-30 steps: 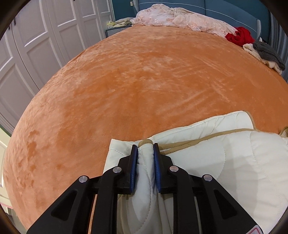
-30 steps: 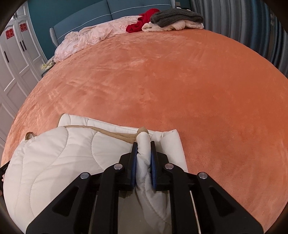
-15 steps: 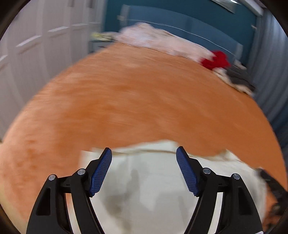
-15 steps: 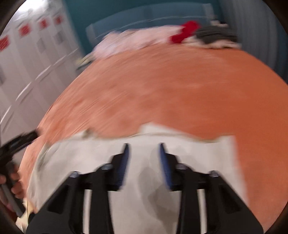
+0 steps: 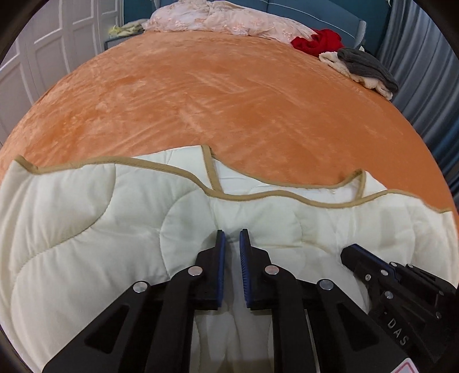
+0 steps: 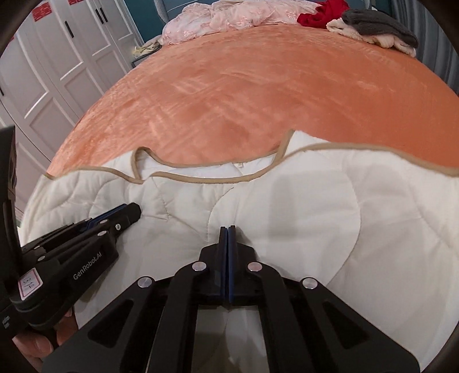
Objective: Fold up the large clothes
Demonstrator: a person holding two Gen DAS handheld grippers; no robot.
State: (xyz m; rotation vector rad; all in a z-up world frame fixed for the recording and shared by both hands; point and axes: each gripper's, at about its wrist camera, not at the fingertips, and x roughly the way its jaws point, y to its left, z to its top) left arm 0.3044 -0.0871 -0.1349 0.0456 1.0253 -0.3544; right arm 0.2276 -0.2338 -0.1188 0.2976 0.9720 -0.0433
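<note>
A cream quilted garment with tan trim (image 5: 86,218) lies folded on the near part of the orange bed (image 5: 229,94); it also shows in the right wrist view (image 6: 330,206). My left gripper (image 5: 231,233) hovers over the garment's middle, jaws a narrow gap apart, holding nothing. My right gripper (image 6: 227,228) is shut and empty over the garment. Each gripper shows in the other's view: the right one at lower right (image 5: 348,252), the left one at lower left (image 6: 132,211).
At the bed's far end lie a pink quilt (image 5: 229,17), a red garment (image 5: 318,41) and a grey and cream pile (image 5: 364,67). White wardrobe doors (image 6: 57,57) stand left. Grey curtains (image 5: 424,86) hang right.
Both grippers let go of the garment's pinched folds, opened, swung back over the laid-down garment and closed again. The garment now lies spread and folded flat.
</note>
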